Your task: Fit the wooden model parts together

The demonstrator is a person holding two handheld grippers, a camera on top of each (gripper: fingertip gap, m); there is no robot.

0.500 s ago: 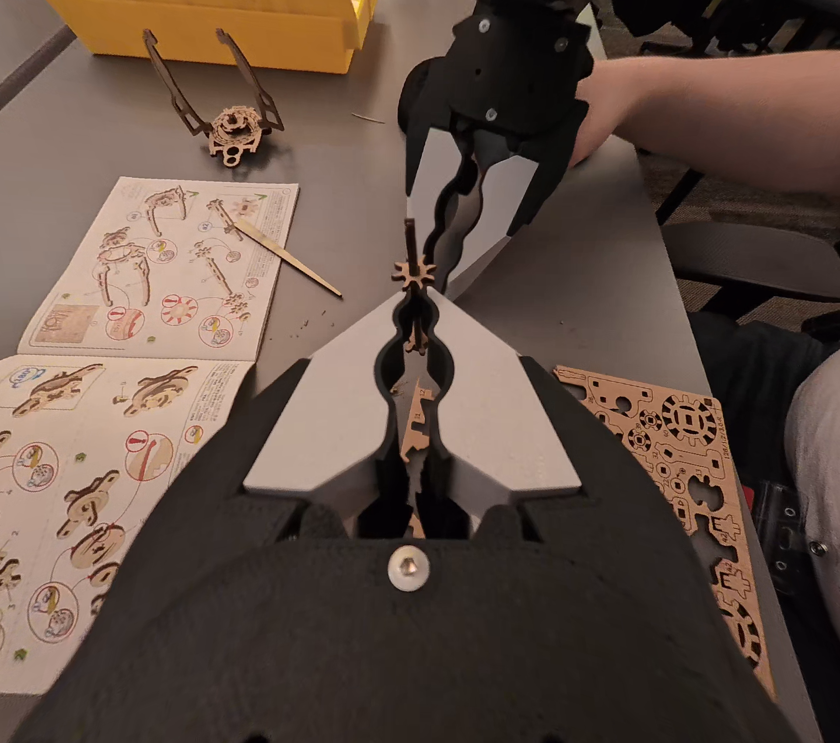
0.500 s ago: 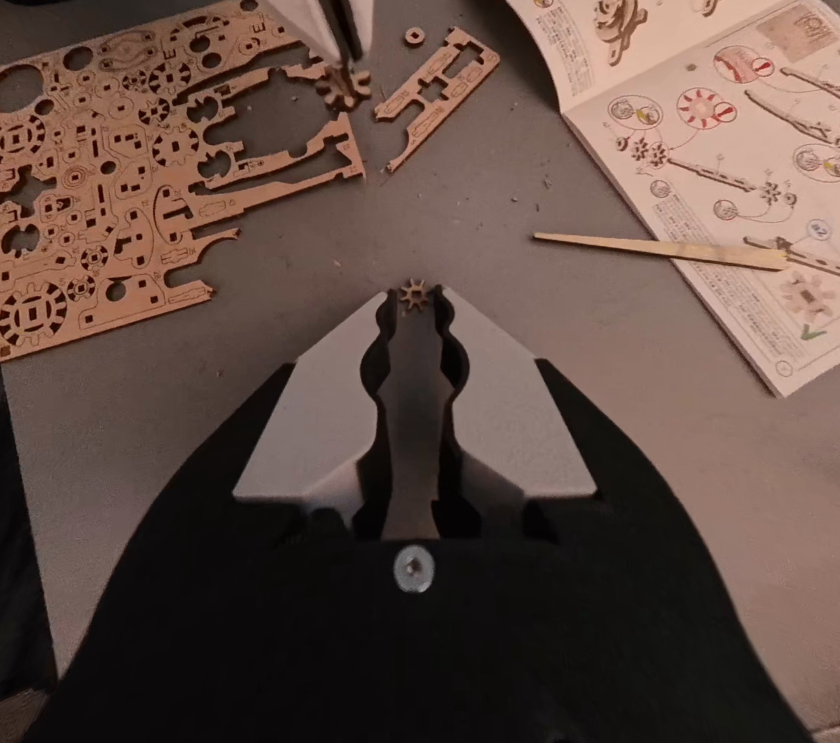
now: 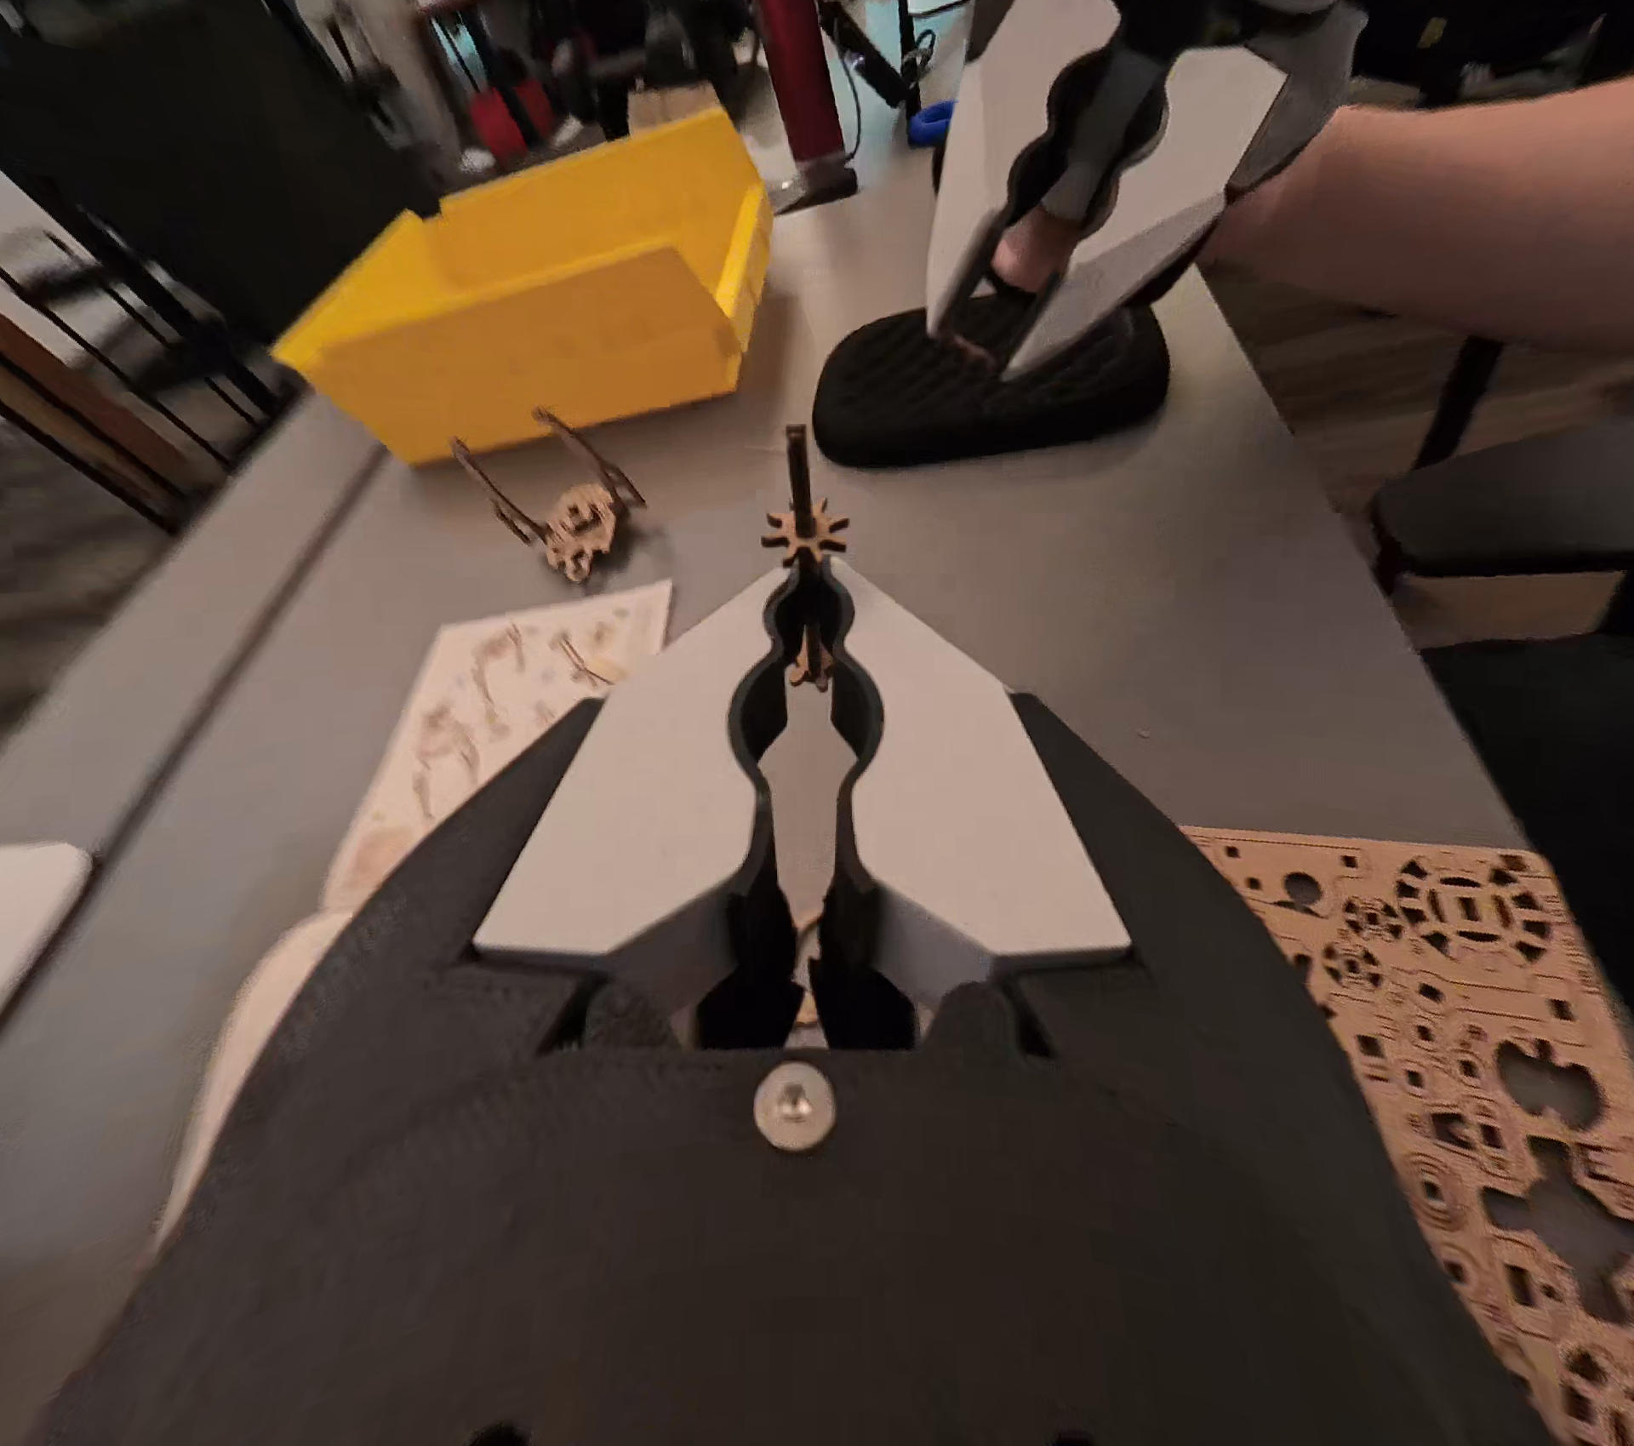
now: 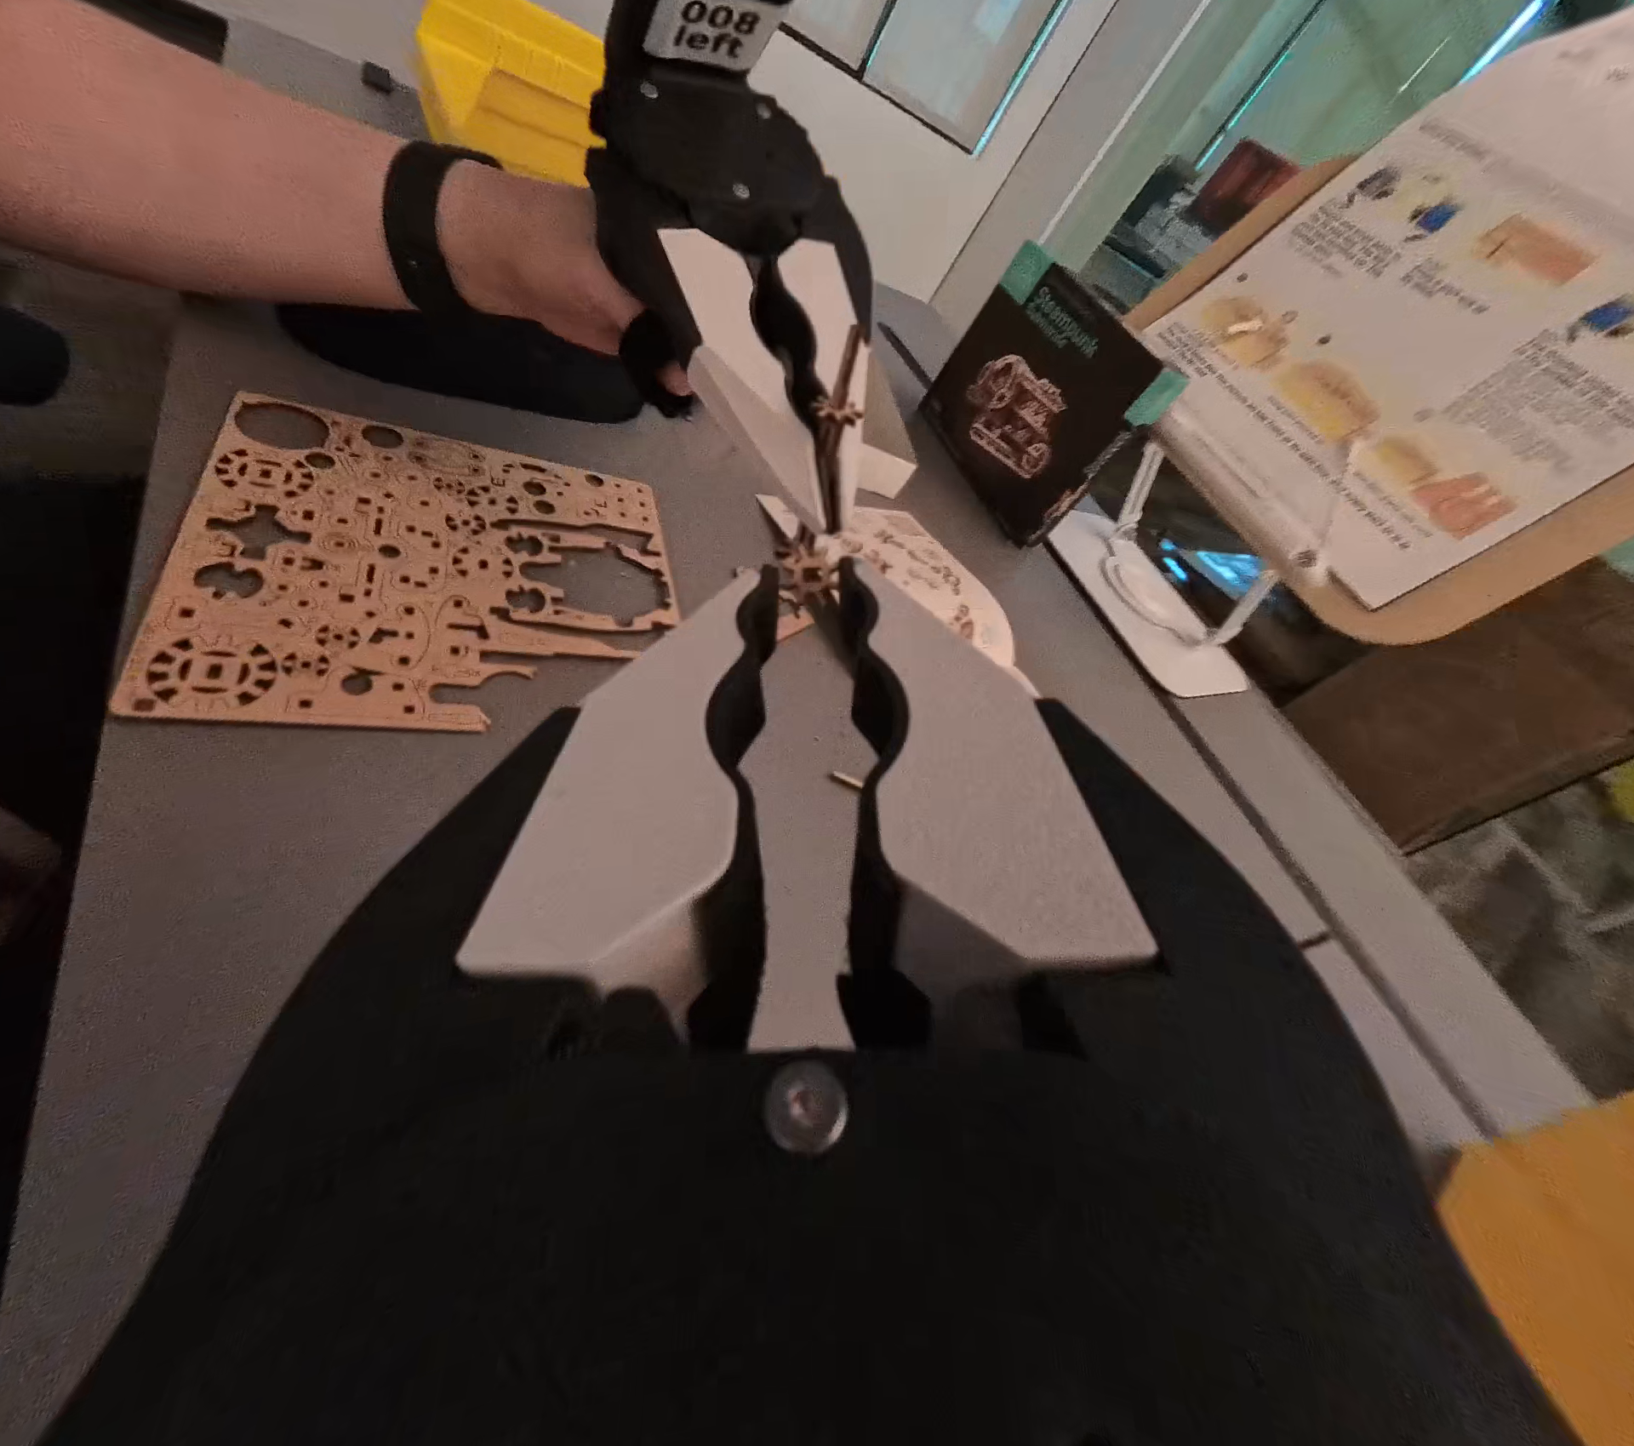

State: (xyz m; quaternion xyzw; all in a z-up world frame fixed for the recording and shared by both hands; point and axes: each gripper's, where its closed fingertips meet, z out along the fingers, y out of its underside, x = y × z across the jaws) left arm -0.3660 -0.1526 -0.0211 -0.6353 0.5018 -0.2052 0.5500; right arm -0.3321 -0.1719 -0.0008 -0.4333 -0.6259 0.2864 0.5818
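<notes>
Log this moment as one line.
left gripper: shut on stick | right gripper: shut on gear | parts: not yet joined

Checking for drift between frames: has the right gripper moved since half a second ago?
Yes. In the left wrist view the right gripper has pulled away from the axle, toward the black stand.

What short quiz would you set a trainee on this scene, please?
1. True or false: the left gripper is empty.
2. The wooden parts sheet lies: A in the yellow bin; B on the grey table; C on the booklet.
3. Fill in: the right gripper pinches a small wooden ____.

Key: 1 false, it is closed on a geared axle; 2 B; 3 gear.
</notes>
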